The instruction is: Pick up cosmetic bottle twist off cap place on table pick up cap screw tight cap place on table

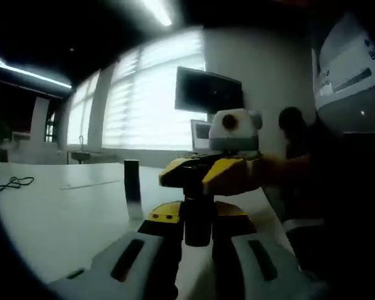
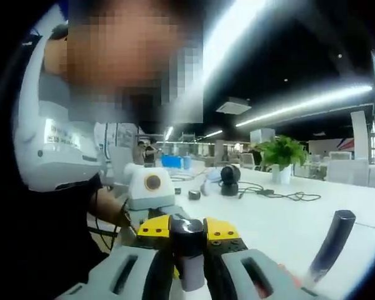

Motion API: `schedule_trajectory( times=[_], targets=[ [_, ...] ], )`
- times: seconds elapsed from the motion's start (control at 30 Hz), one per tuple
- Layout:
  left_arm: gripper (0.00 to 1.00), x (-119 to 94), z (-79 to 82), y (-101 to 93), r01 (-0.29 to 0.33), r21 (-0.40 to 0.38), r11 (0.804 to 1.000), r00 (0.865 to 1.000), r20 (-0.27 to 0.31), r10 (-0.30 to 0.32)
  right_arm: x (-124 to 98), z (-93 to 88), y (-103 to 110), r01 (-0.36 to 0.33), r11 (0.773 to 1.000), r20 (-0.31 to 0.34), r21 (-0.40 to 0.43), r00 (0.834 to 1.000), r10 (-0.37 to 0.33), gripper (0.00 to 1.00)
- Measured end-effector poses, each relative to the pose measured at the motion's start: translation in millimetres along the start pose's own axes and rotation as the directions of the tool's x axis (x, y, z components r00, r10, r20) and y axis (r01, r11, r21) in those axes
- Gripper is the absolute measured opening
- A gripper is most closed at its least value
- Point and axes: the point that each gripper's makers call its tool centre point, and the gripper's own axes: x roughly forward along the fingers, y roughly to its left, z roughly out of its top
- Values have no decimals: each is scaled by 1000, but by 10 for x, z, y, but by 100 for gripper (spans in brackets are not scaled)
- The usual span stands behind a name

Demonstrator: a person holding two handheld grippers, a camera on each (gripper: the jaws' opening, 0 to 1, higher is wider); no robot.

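Here, lines run near to far.

Left gripper [image 1: 197, 256]: the jaws pinch the dark lower end of the bottle [image 1: 198, 220], which stands between them just ahead of the camera.

Right gripper [image 2: 189, 270]: the jaws close on the other end of the bottle [image 2: 189, 253], probably the cap; it is dark on top and pale below.

Pose: the two grippers face each other across the bottle, which is held above the table [image 1: 62, 212]; in the left gripper view the right one comes in from the right, yellow-jawed, with a hand behind it.

Risk: likely mid-twist, so a skewed cap may cross-thread or slip from the pads; a weak left pinch would let the bottle spin or drop.

Farther off: a second dark bottle [image 1: 132, 187] stands well apart on the table; a careless sweep could topple it.
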Motion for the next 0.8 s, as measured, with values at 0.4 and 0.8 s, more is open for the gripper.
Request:
schedule_trajectory(
  times=[0.4, 0.8],
  targets=[
    [7, -39, 24, 207, -101, 23, 995, 995, 8, 101, 514, -54, 121, 205, 979, 18, -21, 979, -204, 11],
    [7, -89, 51, 384, -190, 44, 981, 982, 19, 190, 586, -39, -39, 387, 920, 3, -67, 922, -387, 11]
  ],
)
